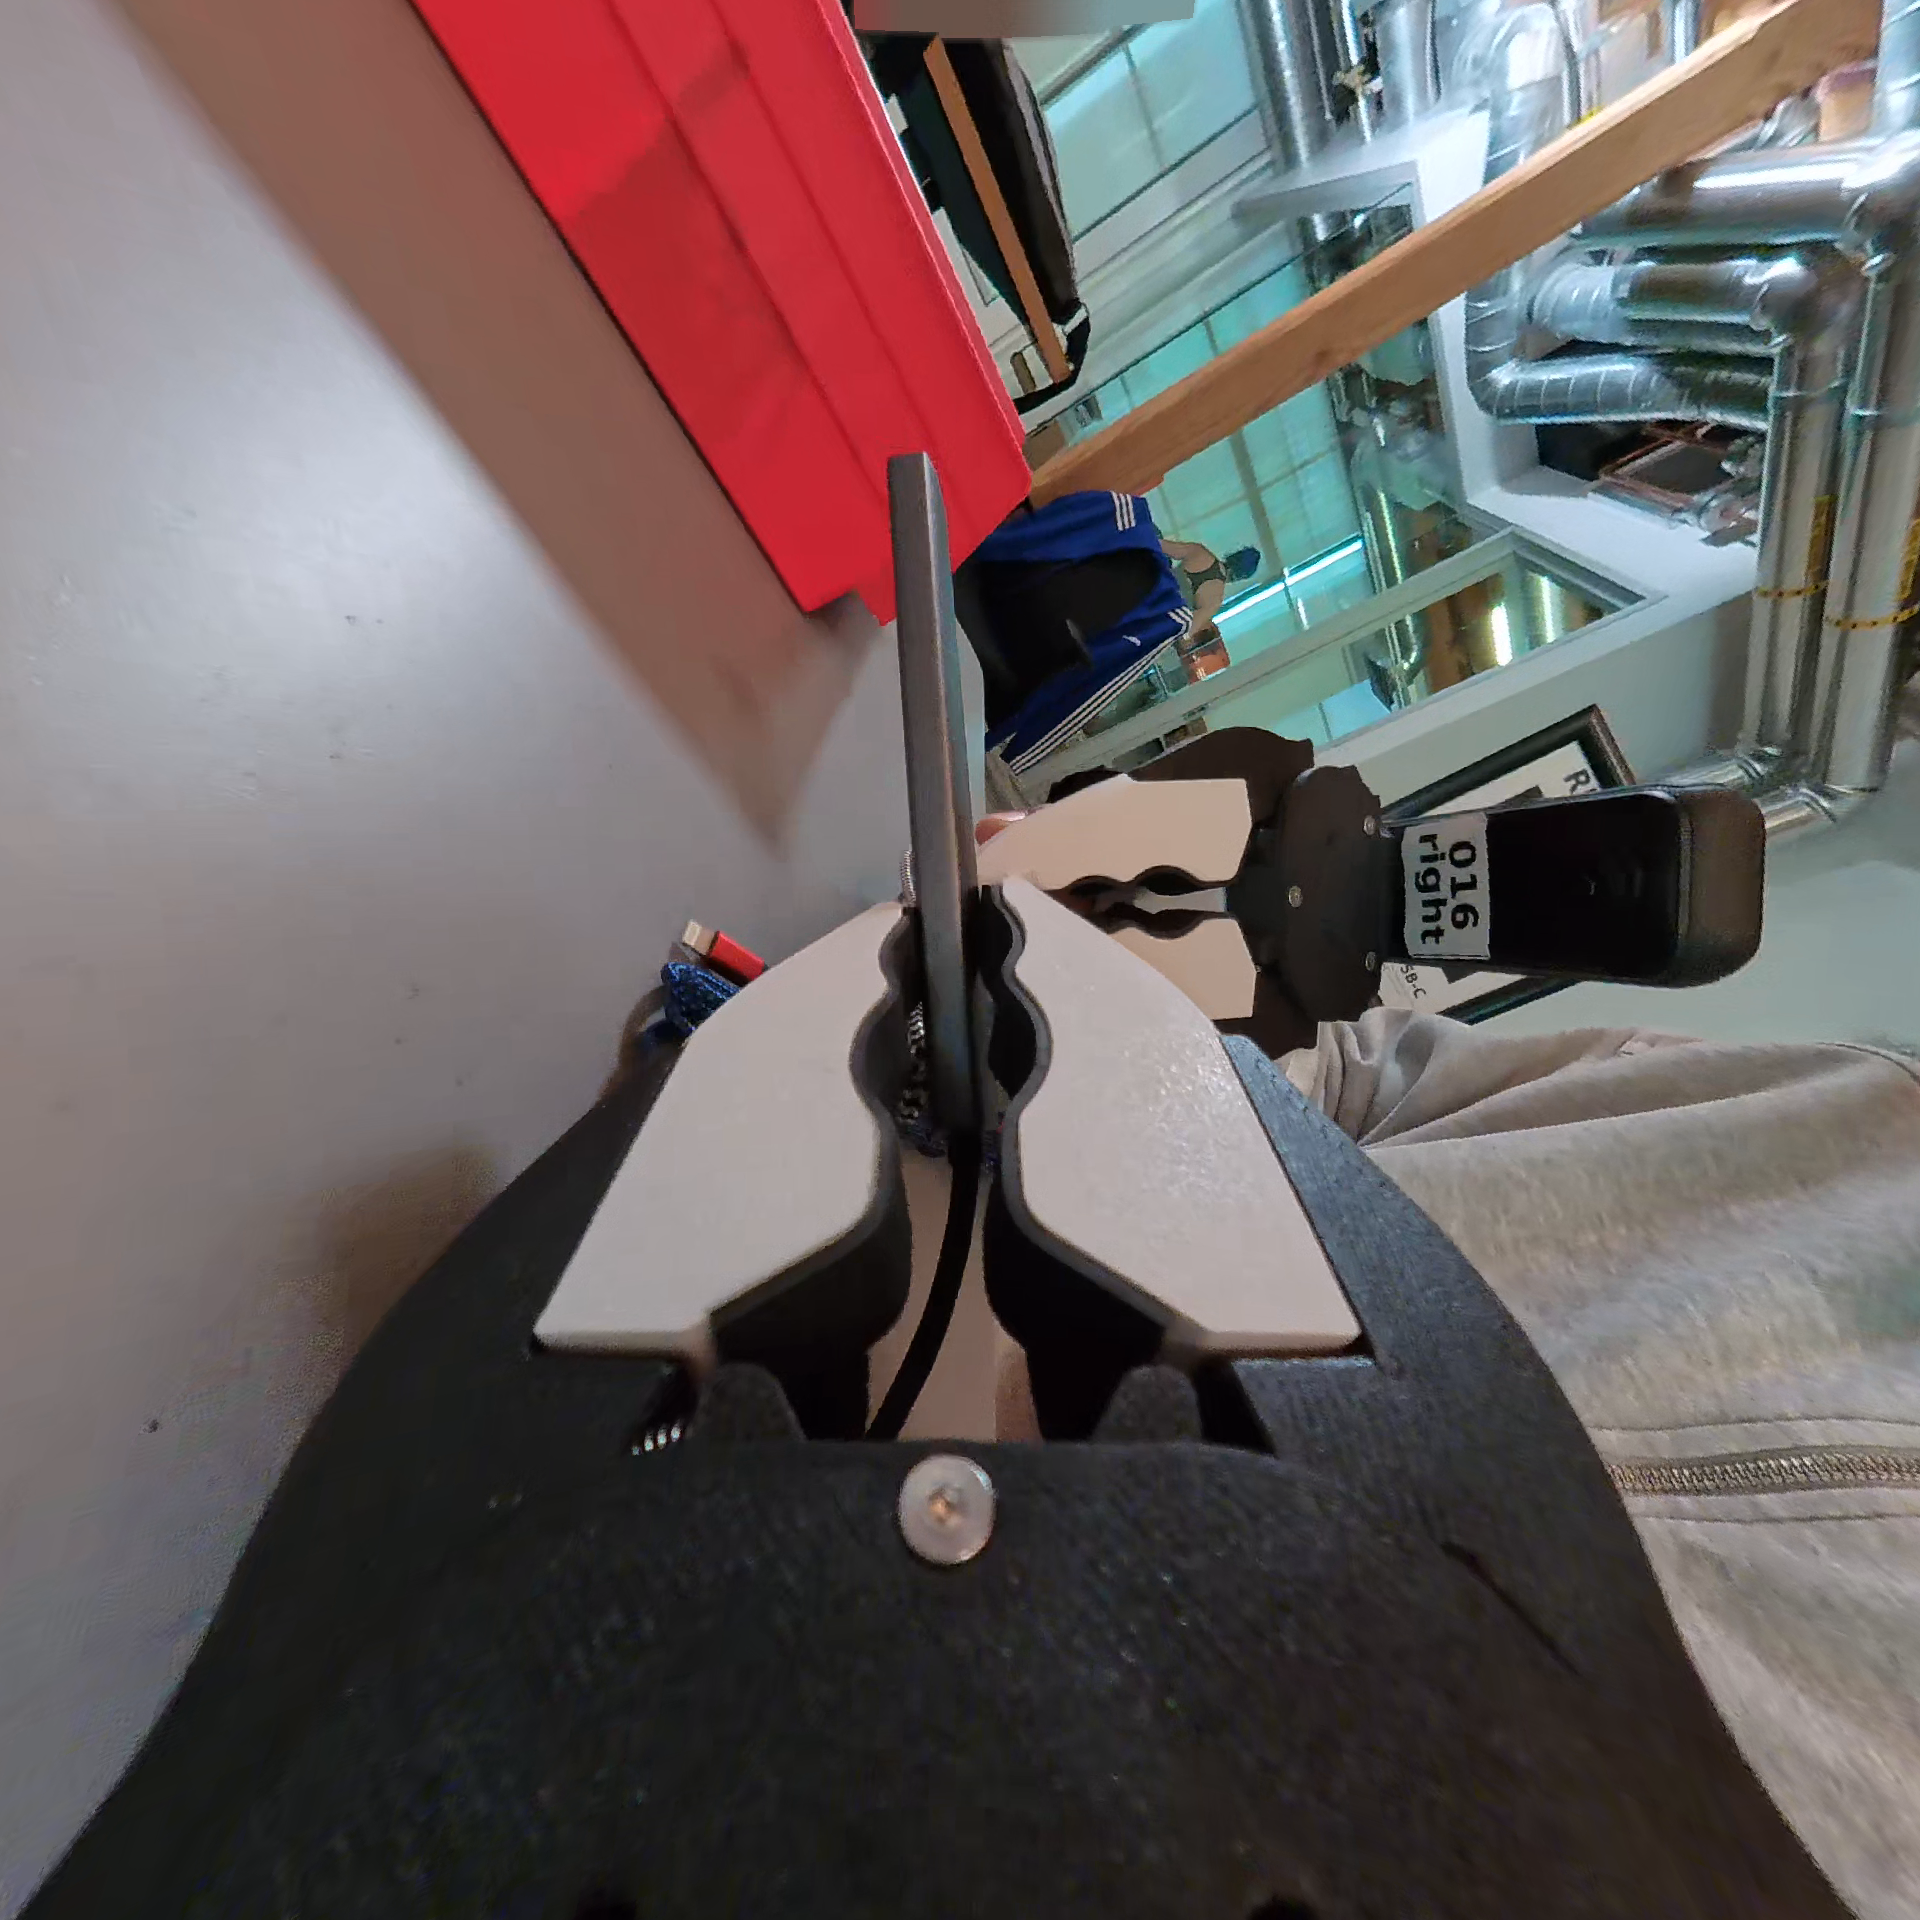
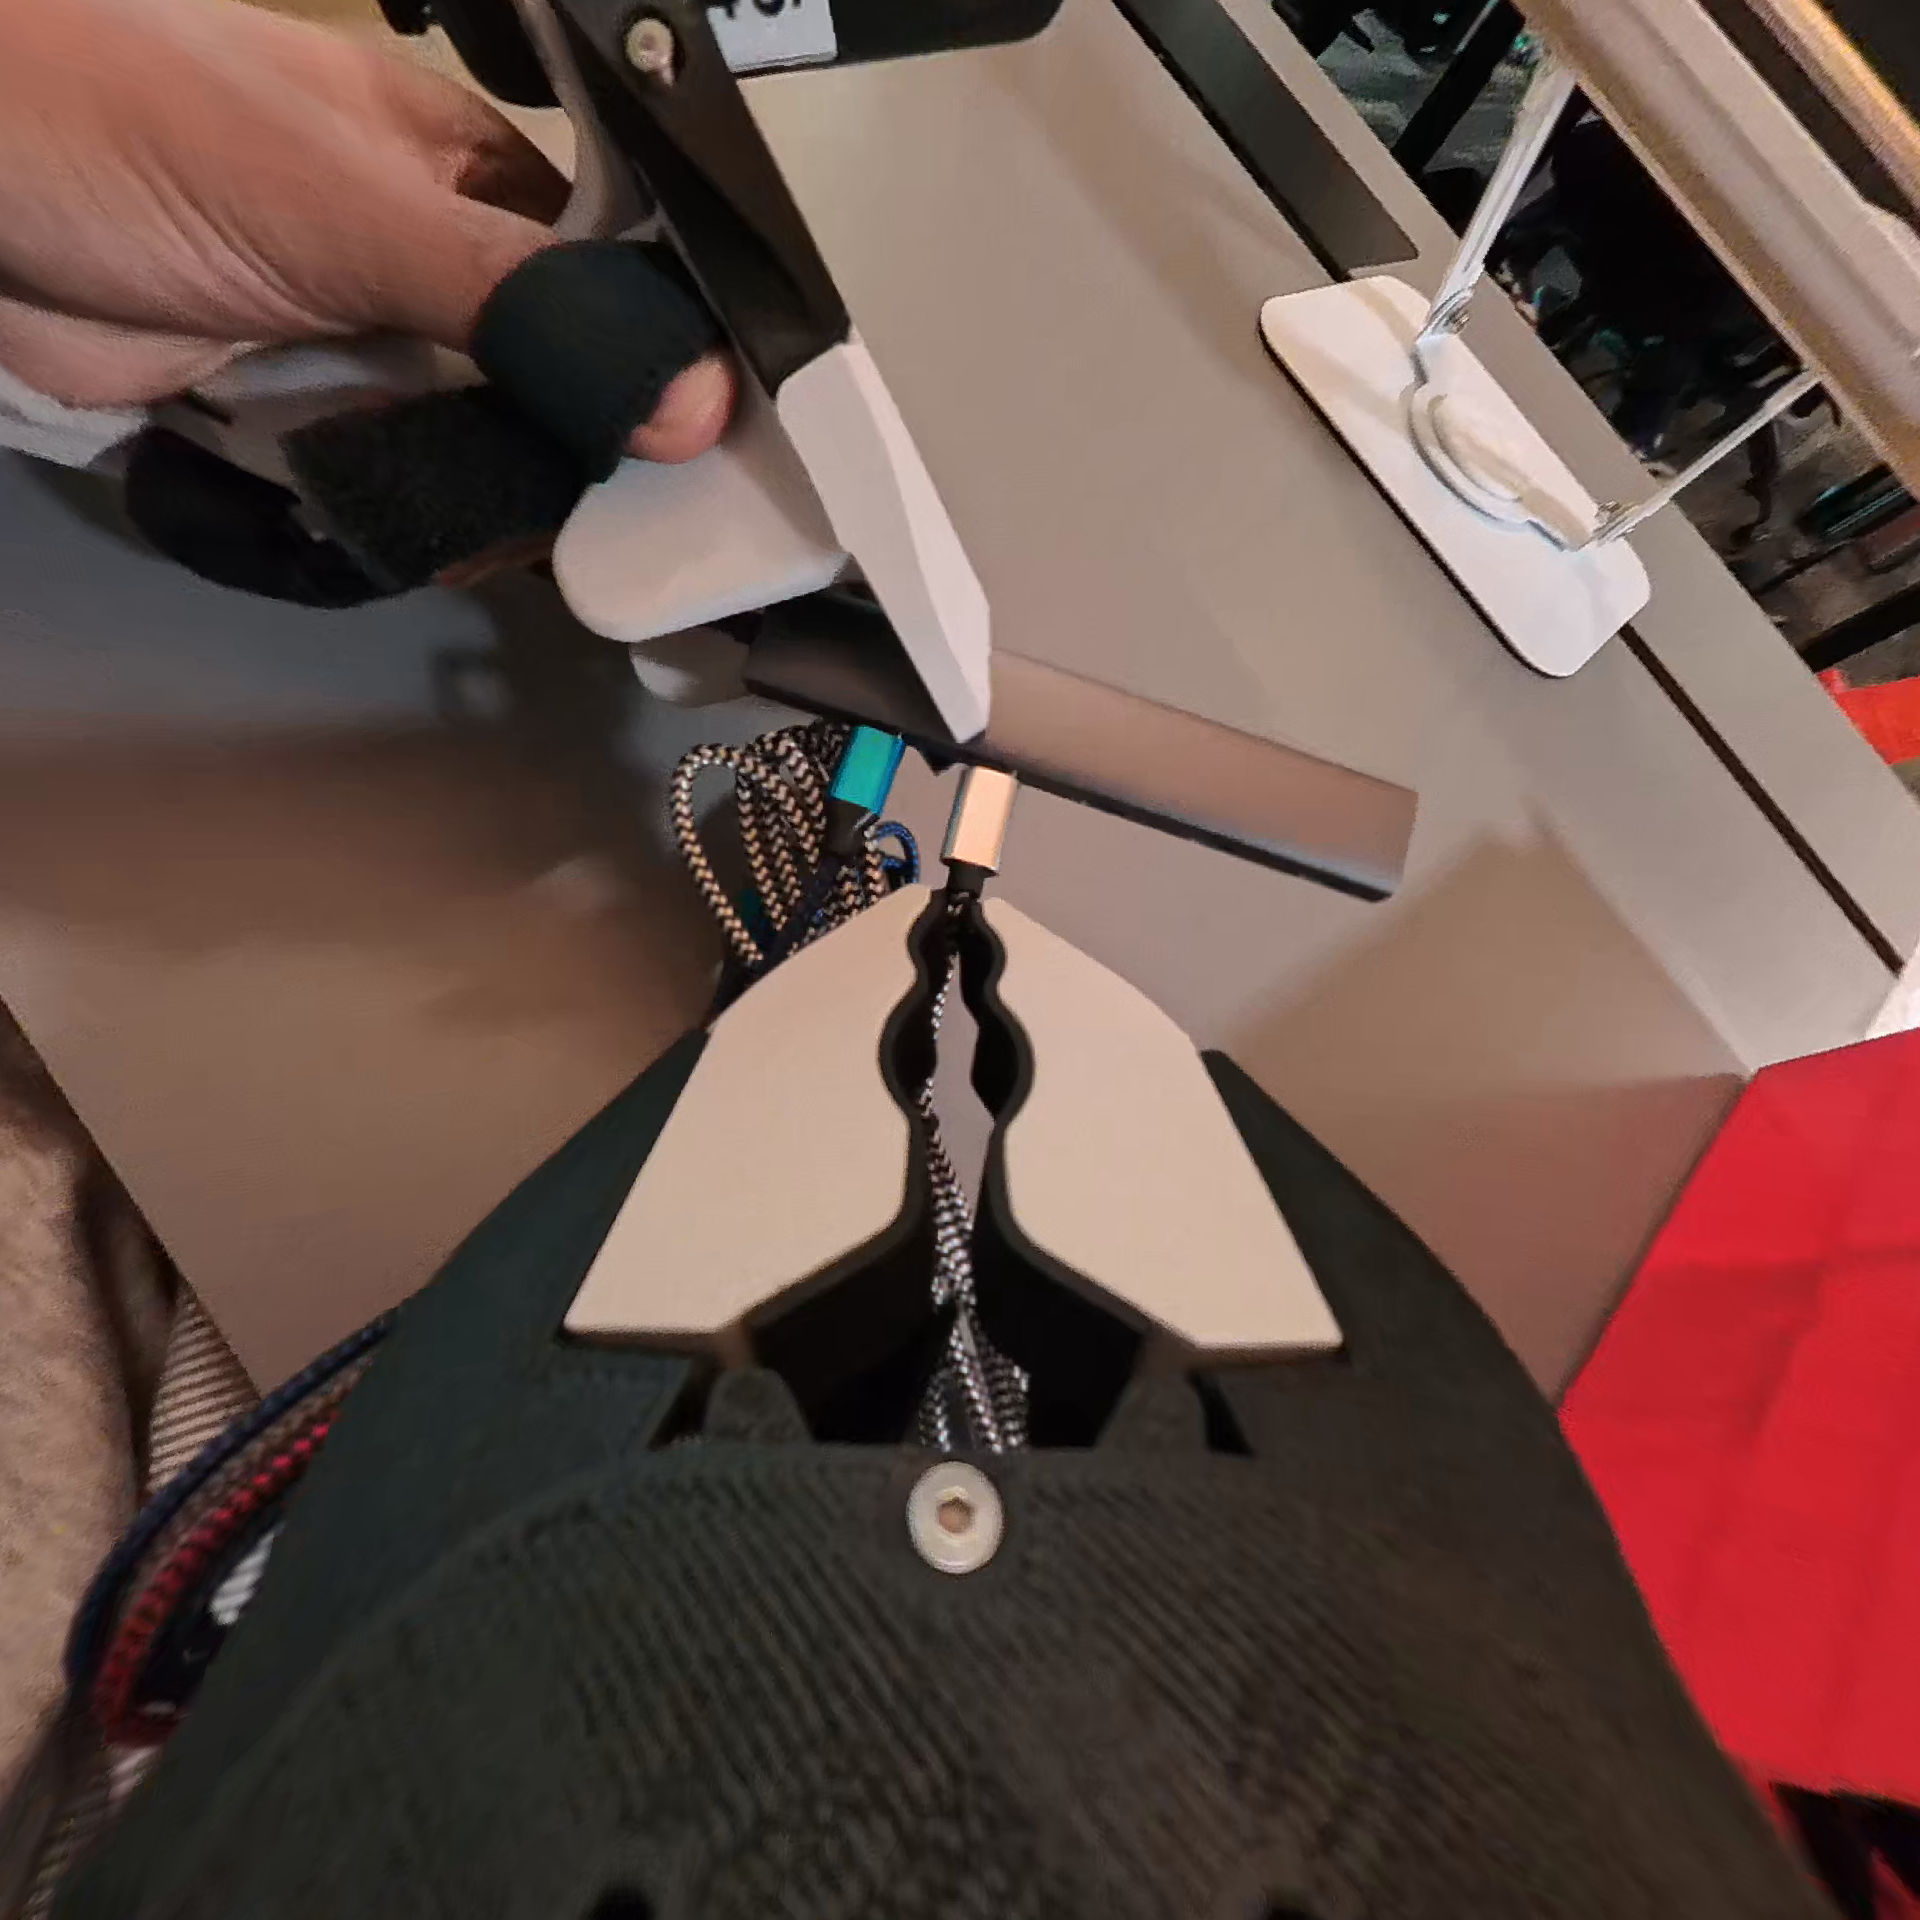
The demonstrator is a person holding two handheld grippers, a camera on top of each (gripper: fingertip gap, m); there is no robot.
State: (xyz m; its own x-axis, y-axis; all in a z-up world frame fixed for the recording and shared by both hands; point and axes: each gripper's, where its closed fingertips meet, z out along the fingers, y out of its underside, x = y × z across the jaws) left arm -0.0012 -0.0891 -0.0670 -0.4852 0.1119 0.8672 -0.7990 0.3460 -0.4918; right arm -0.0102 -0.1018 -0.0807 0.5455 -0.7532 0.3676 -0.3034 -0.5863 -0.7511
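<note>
While the left gripper (image 1: pixel 948 914) clamps a thin grey slab (image 1: pixel 932 727), perhaps a hub, above the white table (image 1: pixel 208 727), the right gripper (image 2: pixel 958 904) pinches a braided cable (image 2: pixel 951 1195), its silver plug (image 2: pixel 979 826) touching the slab's edge.

Left tool (image 1: pixel 948 925), black printed body with pale grey fingers: fingers closed tight on a thin dark flat slab, held edge-on. Right tool (image 2: pixel 958 906), same build: fingers pinched on a braided black-and-white cable just behind its silver plug. Person's hand (image 2: pixel 239 239) grips left tool's handle.
</note>
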